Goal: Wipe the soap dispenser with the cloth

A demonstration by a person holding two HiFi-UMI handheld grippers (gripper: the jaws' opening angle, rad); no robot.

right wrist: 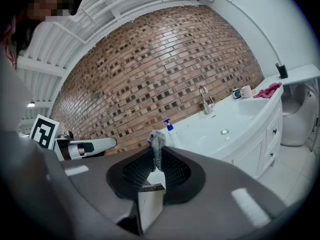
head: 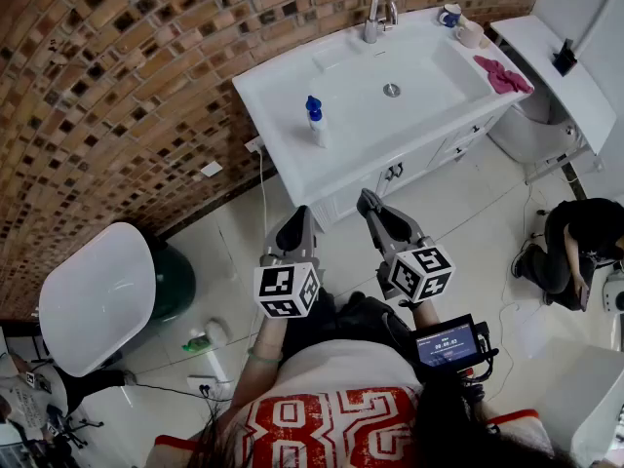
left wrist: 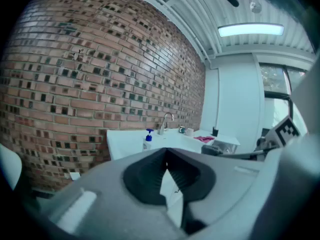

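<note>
My left gripper [head: 299, 215] was clamped shut on nothing, while my right gripper [head: 370, 205] pinched a grey fuzzy scrap [right wrist: 156, 143]. The soap dispenser [head: 315, 122] stood on the sink counter [head: 278, 96], well apart from the pink cloth [head: 502, 74].

The person holds both grippers out in front at waist height, side by side and a little apart, with both pointing forward. The left gripper [head: 296, 222] is held by the left hand, with the bare left forearm [head: 265, 347] reaching out from the body. Its jaws are closed tip to tip with nothing between them. The right gripper [head: 370, 203] angles slightly inward, and its jaws are pressed together on a grey fuzzy scrap [right wrist: 156, 140] that sticks out past the tips.
</note>
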